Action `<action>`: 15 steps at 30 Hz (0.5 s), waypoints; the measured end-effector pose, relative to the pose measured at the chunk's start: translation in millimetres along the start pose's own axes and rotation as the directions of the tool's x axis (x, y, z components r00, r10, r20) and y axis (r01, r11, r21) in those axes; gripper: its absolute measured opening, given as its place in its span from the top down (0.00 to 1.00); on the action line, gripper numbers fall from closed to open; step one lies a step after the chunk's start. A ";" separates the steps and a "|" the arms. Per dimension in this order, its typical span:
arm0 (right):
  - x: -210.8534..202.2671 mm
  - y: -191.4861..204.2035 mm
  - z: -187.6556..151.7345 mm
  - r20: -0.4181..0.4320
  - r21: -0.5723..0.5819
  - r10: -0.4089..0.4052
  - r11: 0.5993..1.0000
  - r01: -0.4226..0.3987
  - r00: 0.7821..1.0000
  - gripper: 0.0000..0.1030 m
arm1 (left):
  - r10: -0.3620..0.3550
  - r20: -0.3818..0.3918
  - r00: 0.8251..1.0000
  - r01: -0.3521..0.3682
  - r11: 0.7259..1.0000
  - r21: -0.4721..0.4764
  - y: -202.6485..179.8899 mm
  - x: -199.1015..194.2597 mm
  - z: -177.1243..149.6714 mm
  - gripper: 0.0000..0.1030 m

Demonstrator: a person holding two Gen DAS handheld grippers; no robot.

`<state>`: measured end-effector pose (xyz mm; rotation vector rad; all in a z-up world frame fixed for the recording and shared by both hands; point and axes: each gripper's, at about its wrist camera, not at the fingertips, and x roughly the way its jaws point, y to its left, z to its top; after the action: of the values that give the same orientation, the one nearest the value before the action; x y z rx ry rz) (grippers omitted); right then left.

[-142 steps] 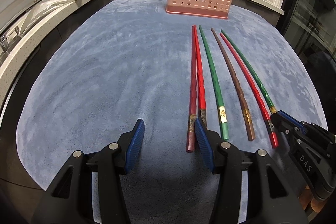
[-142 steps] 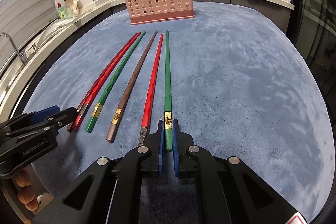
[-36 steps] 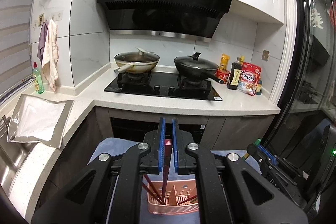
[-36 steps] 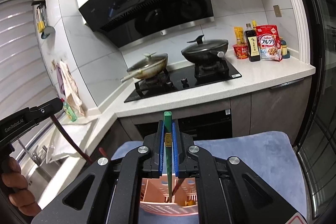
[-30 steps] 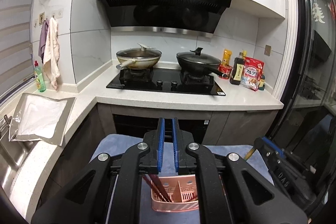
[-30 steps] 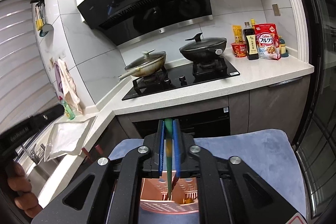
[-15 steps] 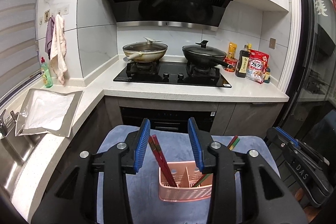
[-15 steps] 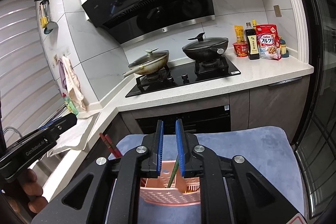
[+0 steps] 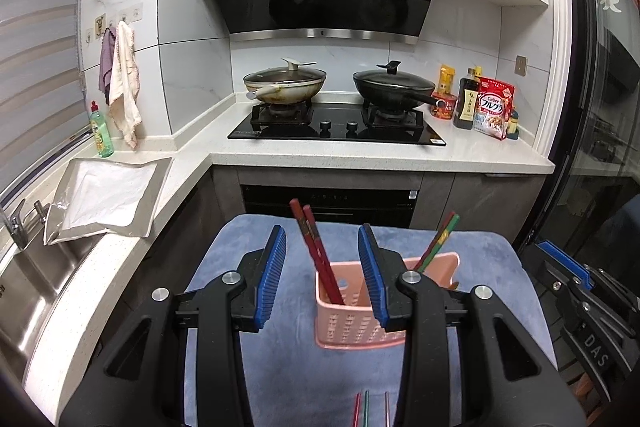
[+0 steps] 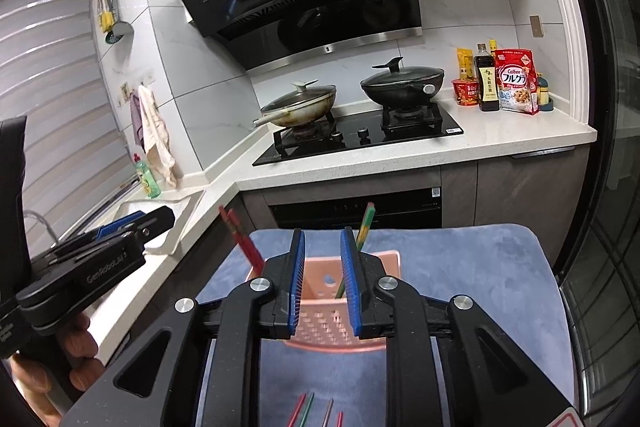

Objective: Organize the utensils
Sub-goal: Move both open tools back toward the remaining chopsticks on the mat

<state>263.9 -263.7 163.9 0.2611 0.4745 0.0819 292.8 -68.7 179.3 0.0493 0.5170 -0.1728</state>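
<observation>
Blue mat (image 9: 280, 367) shows remaining chopsticks (image 10: 316, 411) lying lengthwise below both gaping, empty grippers, left gripper (image 9: 322, 277) and right gripper (image 10: 322, 281), jaws just opening, short of the pink basket (image 9: 352, 323)

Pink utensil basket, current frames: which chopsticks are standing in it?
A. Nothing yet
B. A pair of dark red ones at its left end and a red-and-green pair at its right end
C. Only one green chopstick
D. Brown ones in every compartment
B. In the left wrist view the pink utensil basket holds two dark red chopsticks leaning at its left end and a red-and-green pair at its right end.
</observation>
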 end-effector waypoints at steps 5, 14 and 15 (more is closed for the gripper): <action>-15.9 3.3 -18.3 -0.016 0.000 0.009 1.000 -0.009 1.000 0.80 | 0.006 -0.004 1.000 -0.006 1.000 0.010 0.6 -14.4 -16.4 0.65; -49.6 19.0 -63.1 -0.045 -0.061 -0.005 0.998 0.002 0.999 0.79 | 0.013 -0.021 1.000 -0.012 0.999 0.032 0.4 -37.2 -53.4 0.56; -52.7 20.4 -67.6 -0.049 -0.067 -0.006 0.998 0.003 0.999 0.79 | 0.014 -0.029 0.999 -0.013 0.999 0.034 0.5 -39.2 -59.3 0.56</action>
<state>185.7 -235.8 134.7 0.1923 0.5198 0.1000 230.4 -56.9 147.2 0.0883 0.5428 -0.1682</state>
